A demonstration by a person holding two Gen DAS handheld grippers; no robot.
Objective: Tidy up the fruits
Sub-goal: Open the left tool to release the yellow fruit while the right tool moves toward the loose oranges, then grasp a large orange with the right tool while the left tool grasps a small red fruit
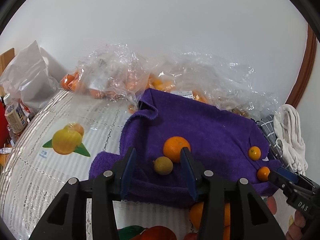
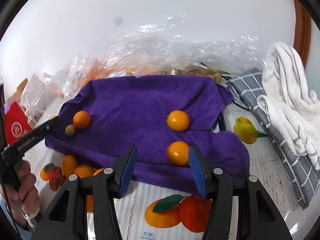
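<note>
Four fruits are laid out on the purple towel (image 1: 200,124) spread over the worktop (image 1: 50,172): an orange (image 1: 175,148), two kumquats (image 2: 178,120) and a greenish one (image 1: 163,165). More fruit remains bagged behind. Both the left tongs (image 1: 158,173) and the right tongs (image 2: 163,165) are released, nothing grasped.

— What sort of place was it?
— A home, by the look of it: a table (image 1: 50,180) under a plastic cover printed with fruit and lace, pushed against a plain white wall (image 1: 160,20).
— Anything else domestic?
— Crumpled clear produce bags (image 1: 112,76), a drink bottle (image 1: 14,116), a folded white towel (image 2: 290,100) on a grey checked cloth (image 2: 266,104), and a wooden frame (image 1: 304,66) at the right.
</note>
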